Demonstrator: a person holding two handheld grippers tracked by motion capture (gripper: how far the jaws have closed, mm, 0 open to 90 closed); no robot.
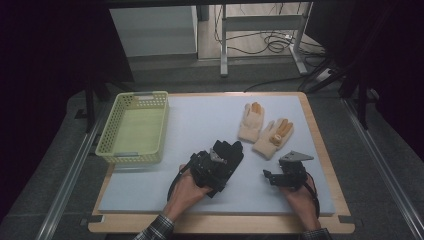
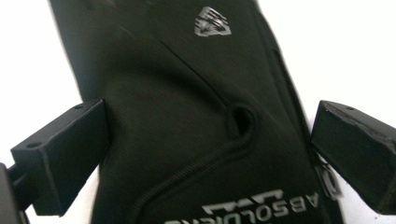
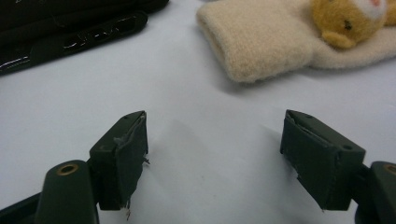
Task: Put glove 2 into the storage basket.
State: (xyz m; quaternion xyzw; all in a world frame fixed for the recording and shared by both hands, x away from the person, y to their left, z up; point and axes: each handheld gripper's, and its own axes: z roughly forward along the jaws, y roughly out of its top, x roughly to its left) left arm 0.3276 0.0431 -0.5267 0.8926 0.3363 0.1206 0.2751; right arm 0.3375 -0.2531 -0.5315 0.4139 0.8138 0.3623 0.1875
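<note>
Your left gripper [image 2: 205, 154] has its jaws wide astride the black glove [image 2: 187, 116]; centre them, then pinch. The right gripper [image 3: 215, 154] waits, jaws wide.

worktop: pale foam mat [image 1: 200, 115] laid over a wooden board [image 1: 225, 225]; wood shows as a border at the near and right edges.

far left corner: yellow-green slatted basket [image 1: 111, 127], long side along the mat's left edge, grey handle at each short end, nothing inside that i can see.

far right quarter: two cream knitted gloves lie flat and side by side, cuffs toward my side. left cream glove [image 1: 251, 122] is nearly straight; right cream glove [image 1: 272, 137] tilts toward the right edge, and the two touch or almost touch. in the right gripper view, its ribbed cuff [image 3: 261, 44] and a small orange bear patch [image 3: 348, 21].

beyond the far edge: grey metal frame legs [image 1: 223, 45], loose black cables [image 1: 272, 42] on the floor.
</note>
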